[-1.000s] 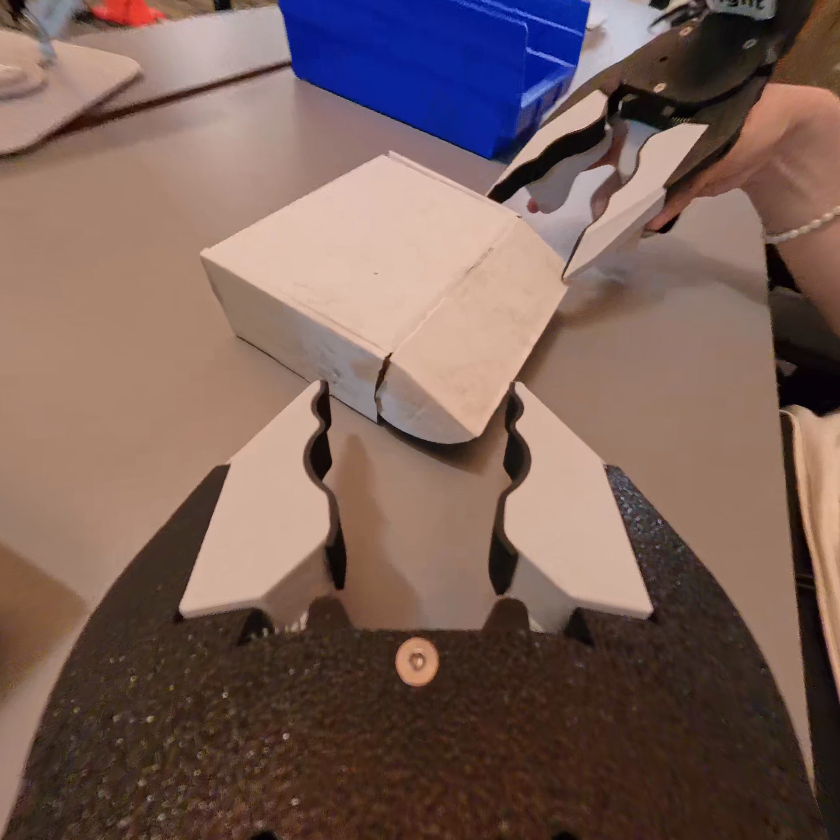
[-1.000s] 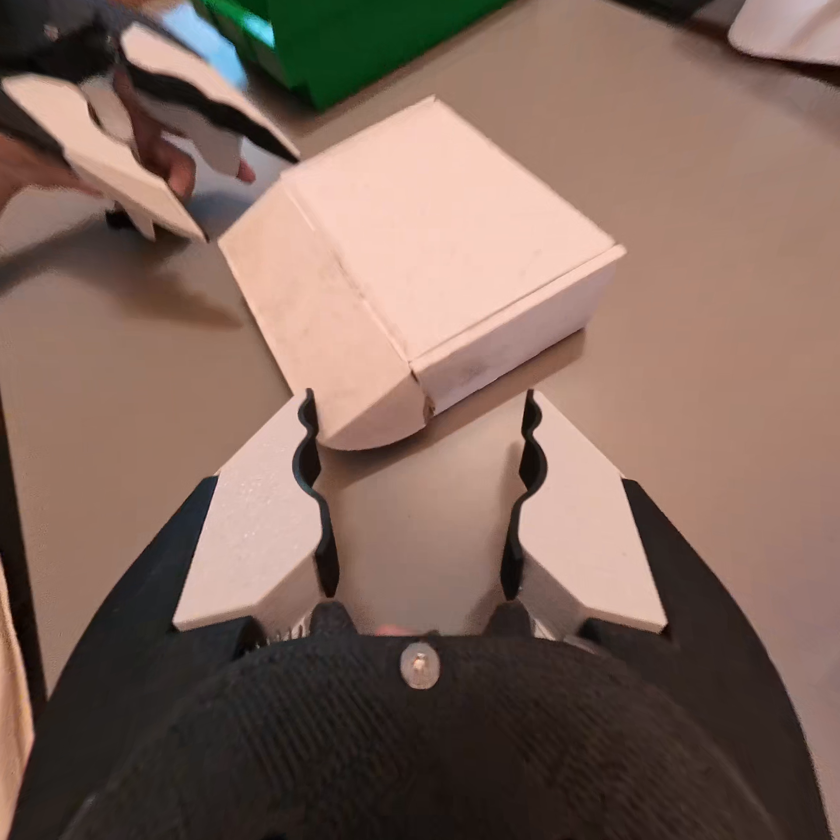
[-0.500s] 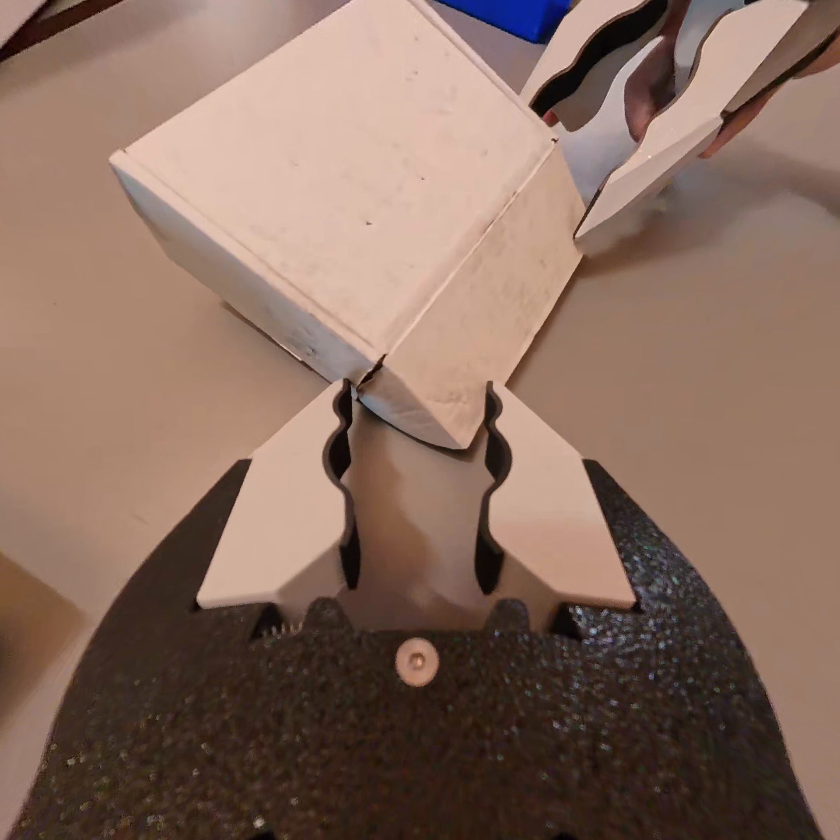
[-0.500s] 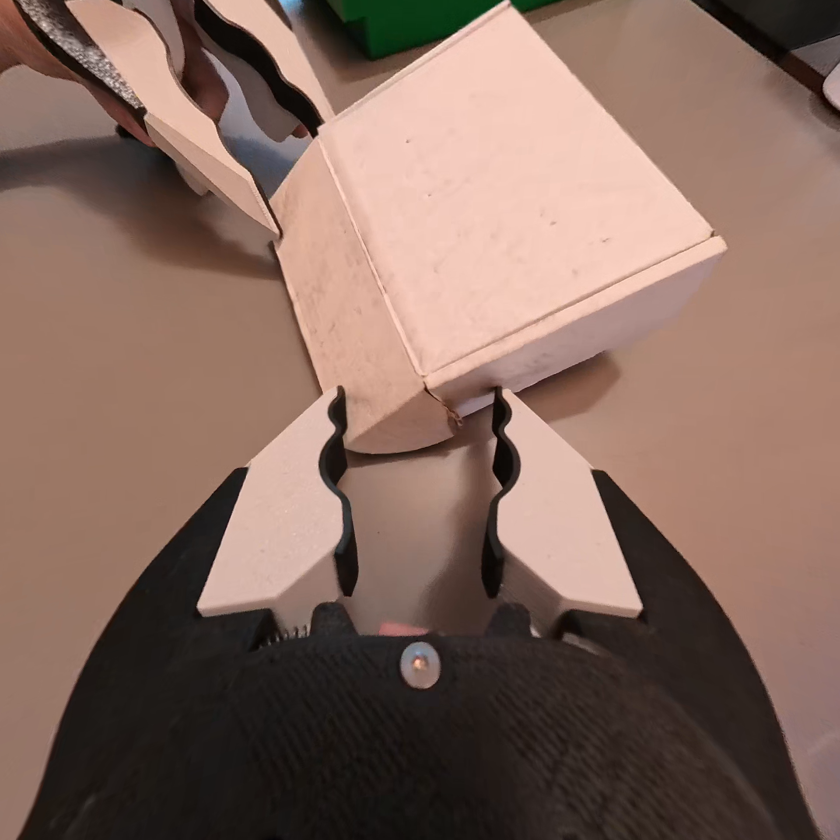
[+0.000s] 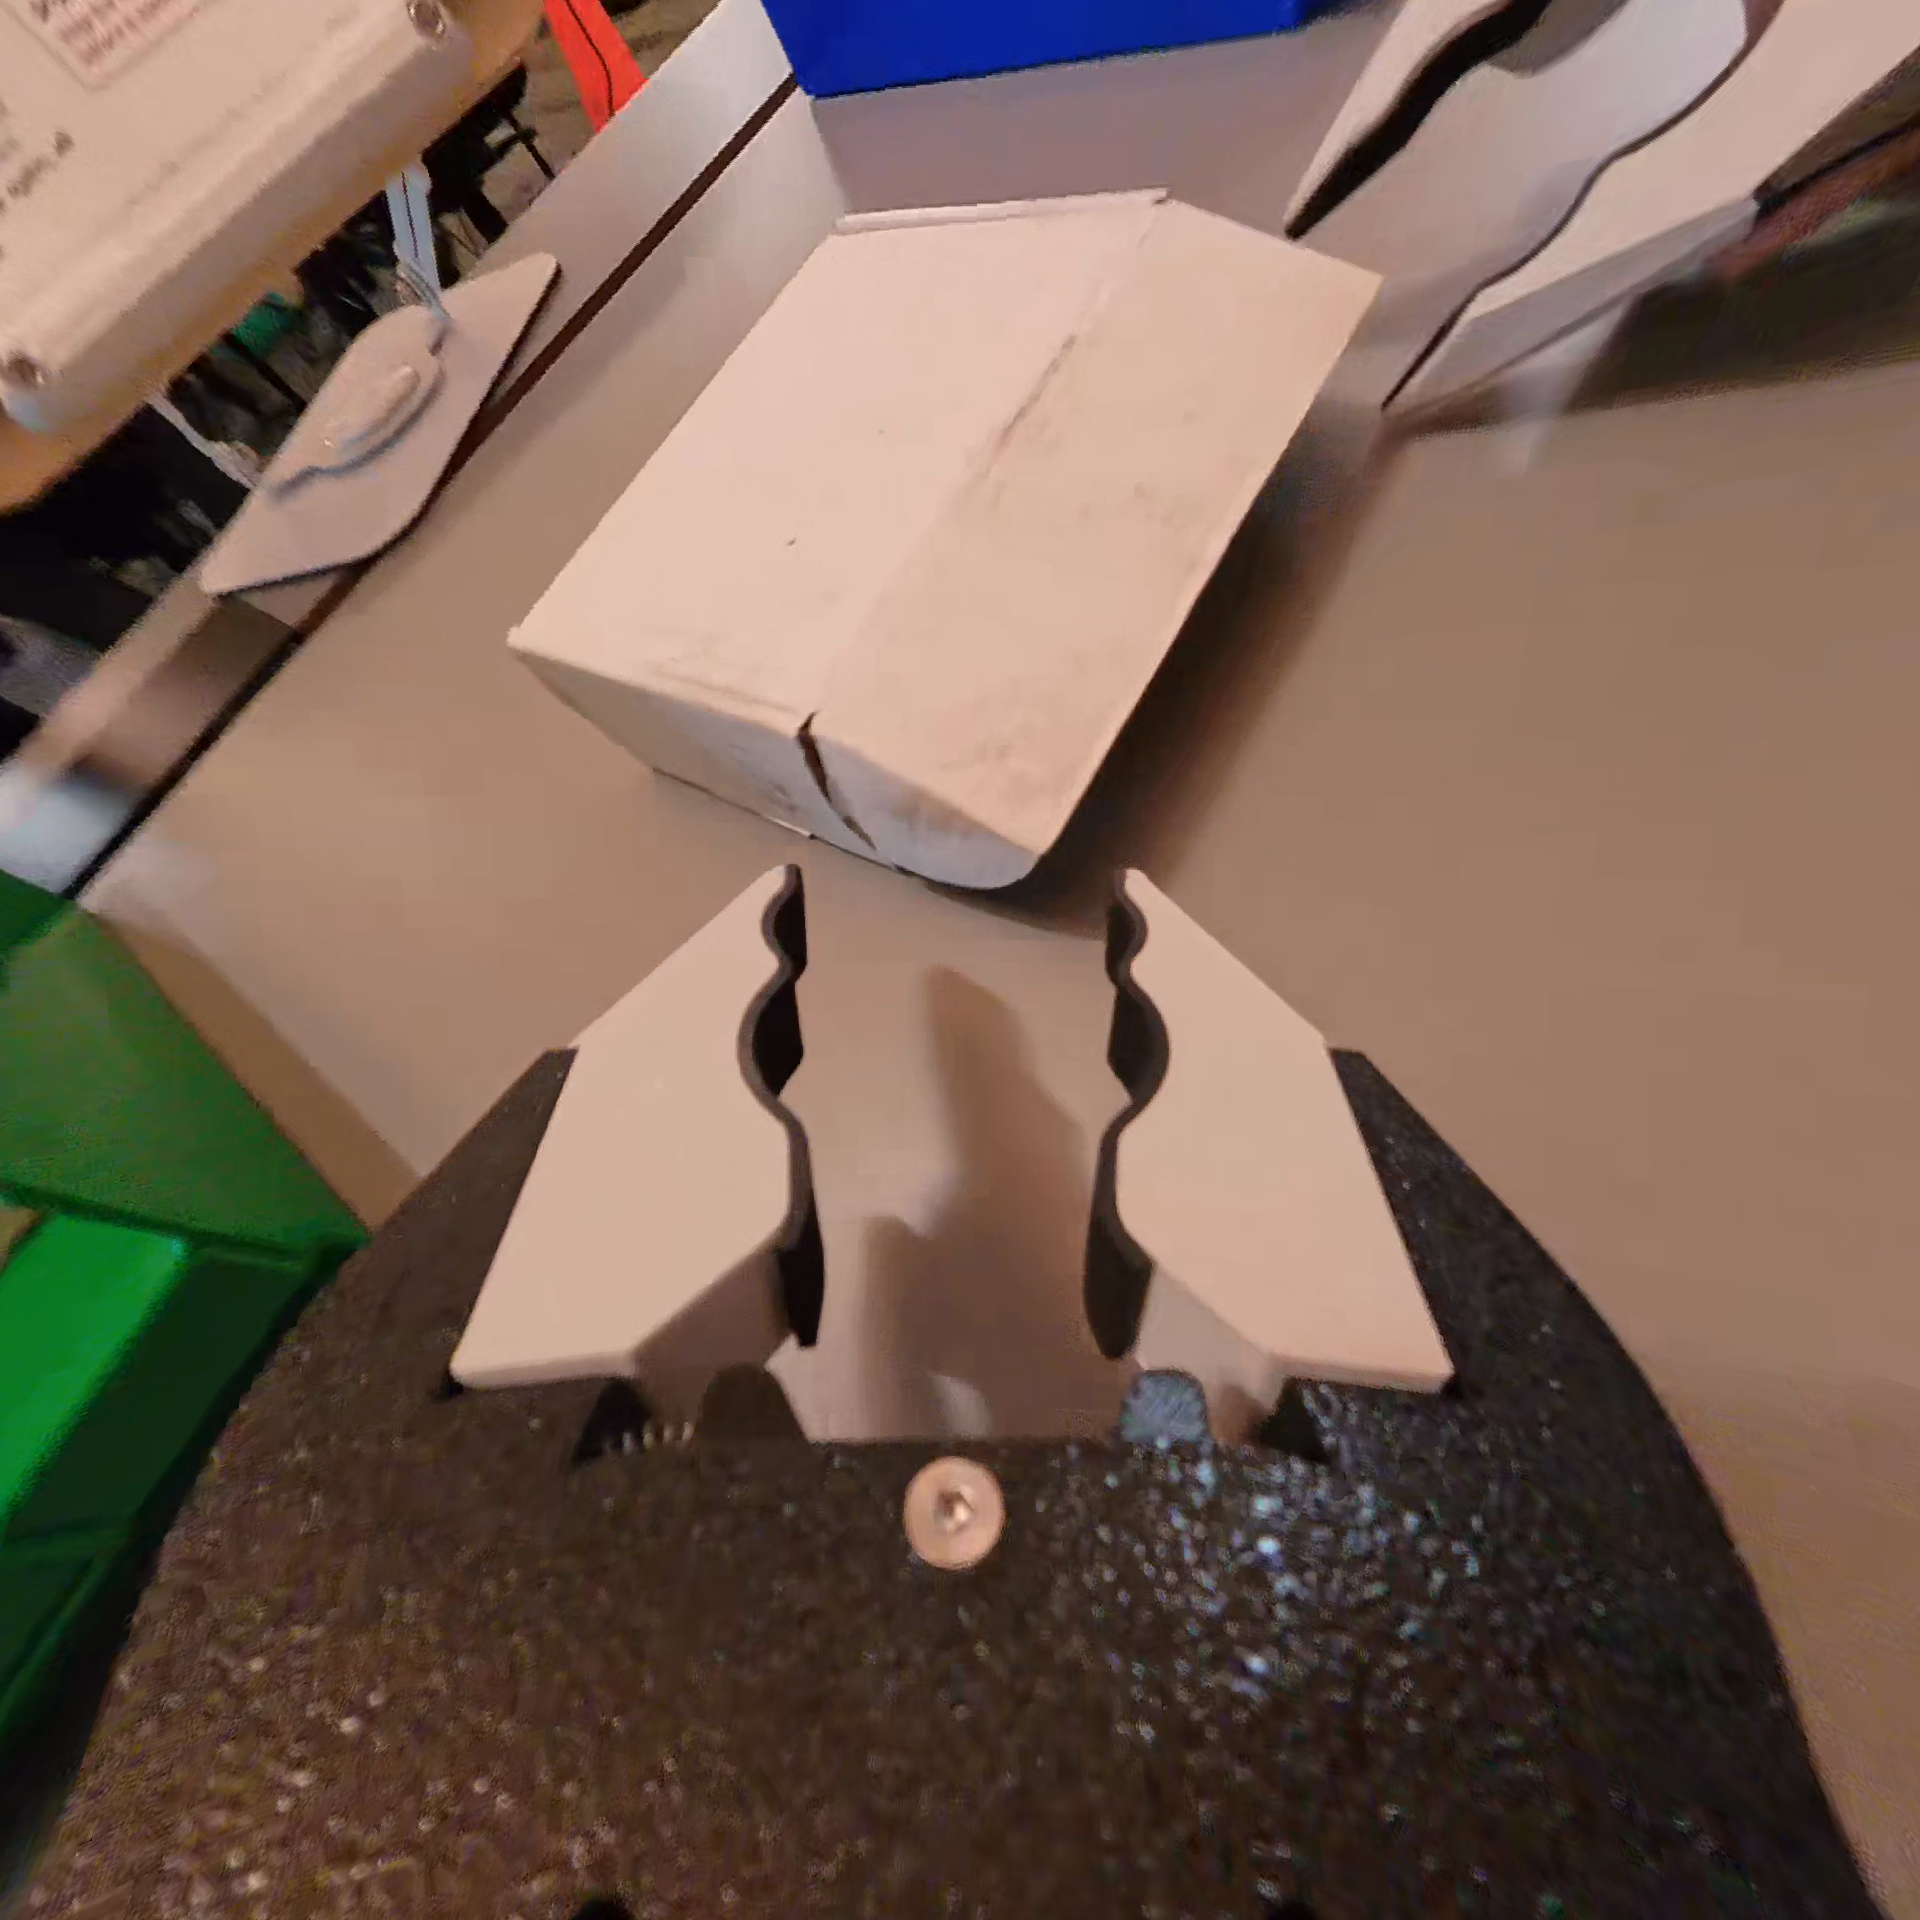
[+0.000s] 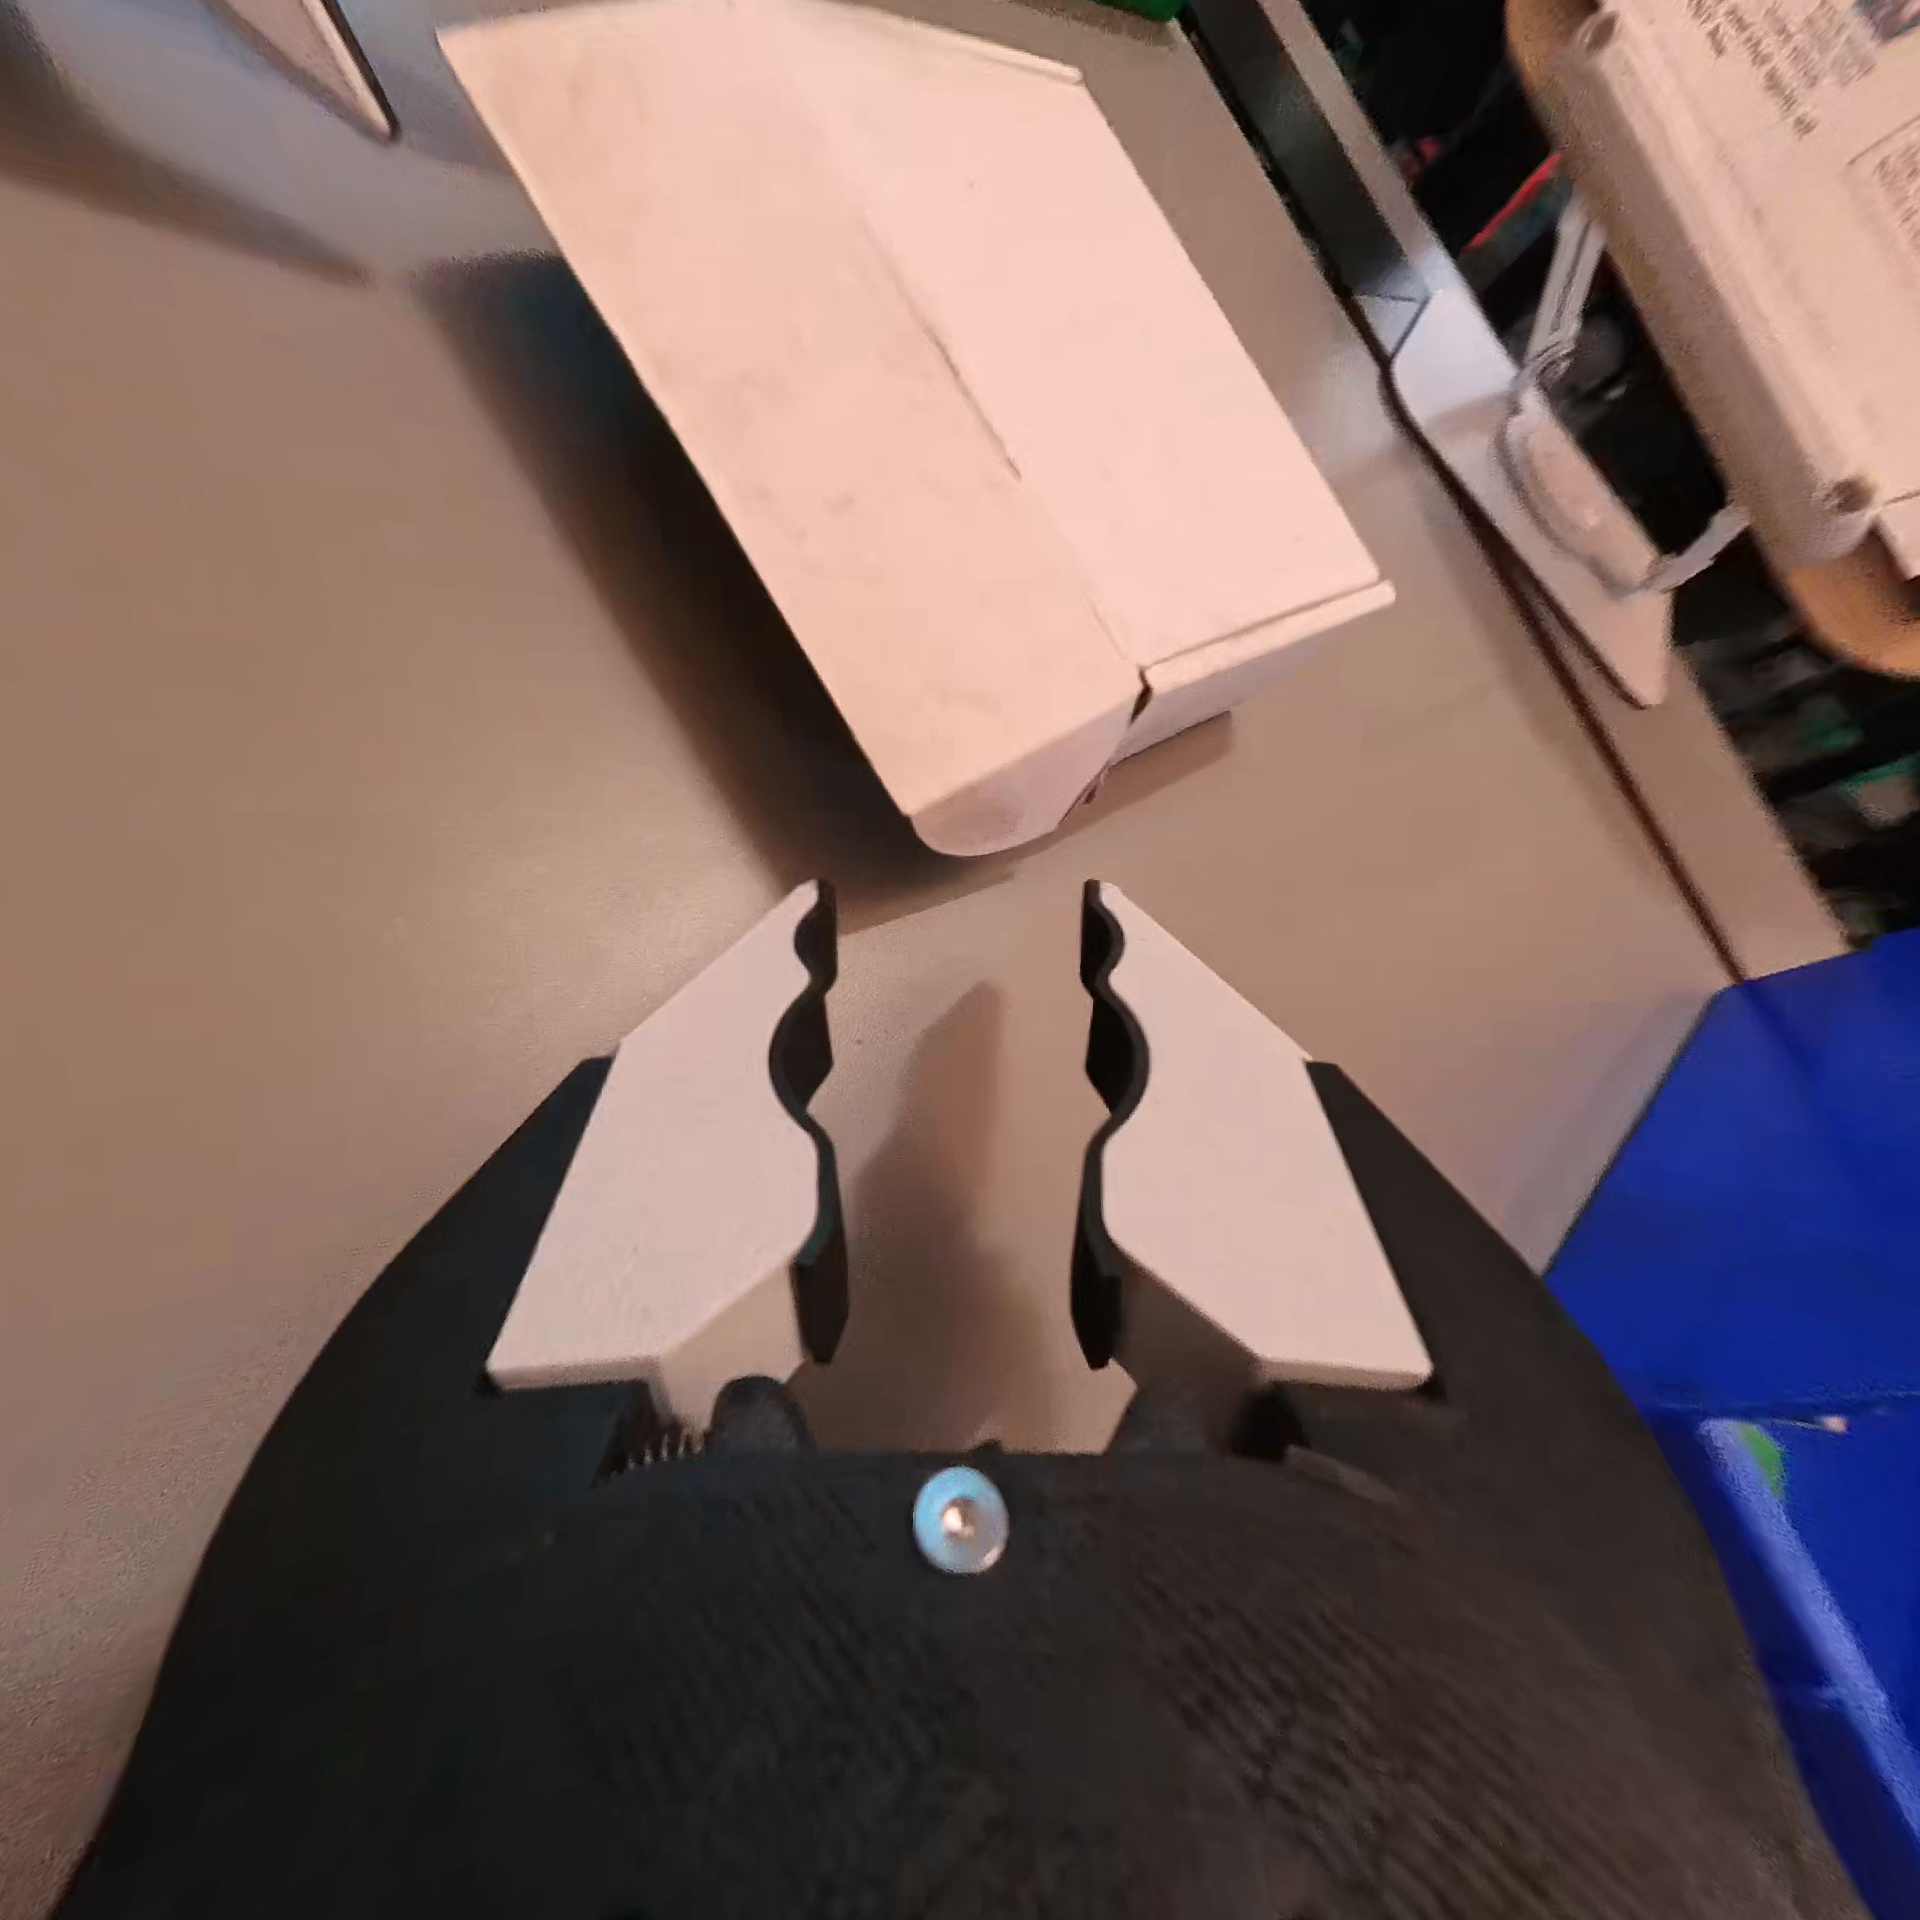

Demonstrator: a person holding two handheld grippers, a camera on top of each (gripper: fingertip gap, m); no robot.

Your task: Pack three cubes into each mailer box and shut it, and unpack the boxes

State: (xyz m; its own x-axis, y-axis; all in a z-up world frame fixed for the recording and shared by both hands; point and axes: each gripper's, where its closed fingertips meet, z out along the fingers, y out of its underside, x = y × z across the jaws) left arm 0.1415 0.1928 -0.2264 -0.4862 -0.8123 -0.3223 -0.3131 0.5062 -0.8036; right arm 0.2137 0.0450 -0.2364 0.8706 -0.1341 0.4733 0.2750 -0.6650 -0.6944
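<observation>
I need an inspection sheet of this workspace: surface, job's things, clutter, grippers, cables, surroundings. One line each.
Surface: grey table, bare around the box.
Job's things: one white mailer box, lid down, front flap loose; no cubes seen.
Clutter: blue bin; green bin; flat cardboard piece.
Grippers: left gripper open, empty; right gripper open, empty.
Cables: thin cable past the table edge.
Surroundings: pale device off the table.
</observation>
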